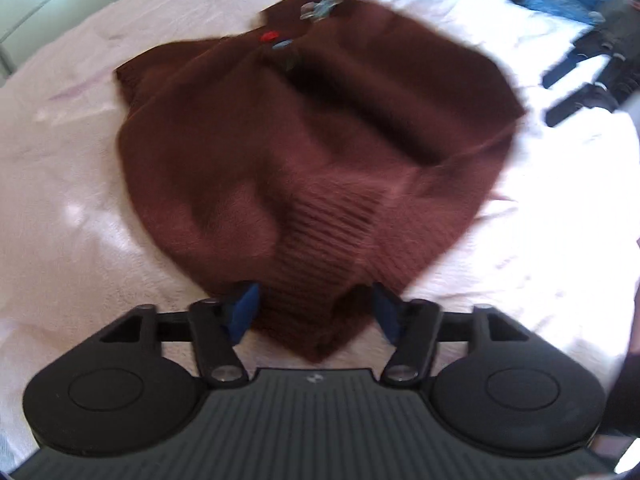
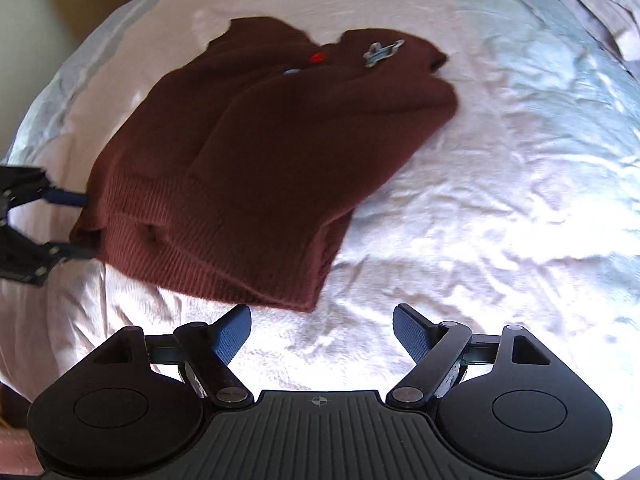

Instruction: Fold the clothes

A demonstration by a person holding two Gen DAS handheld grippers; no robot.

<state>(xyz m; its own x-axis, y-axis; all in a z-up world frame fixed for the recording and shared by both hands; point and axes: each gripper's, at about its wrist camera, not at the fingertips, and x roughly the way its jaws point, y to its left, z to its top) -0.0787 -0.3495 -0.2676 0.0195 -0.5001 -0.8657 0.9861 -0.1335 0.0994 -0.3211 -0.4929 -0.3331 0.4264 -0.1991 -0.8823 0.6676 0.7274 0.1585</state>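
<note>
2 grippers: sweater [image 1: 304, 152] hem between left jaws, just beyond right jaws.

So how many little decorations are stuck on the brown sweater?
3, as far as I can see. A red one sits near the collar, a light blue one just below it, and a grey one to their right. The fold may hide more on the sweater.

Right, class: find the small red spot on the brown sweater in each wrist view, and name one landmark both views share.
Left wrist view: the red spot sits near the top, left of centre, on the far part of the brown sweater.
Right wrist view: the spot is near the top centre of the sweater.
Shared landmark: the grey metal ornament, just right of the spot in both.
</note>
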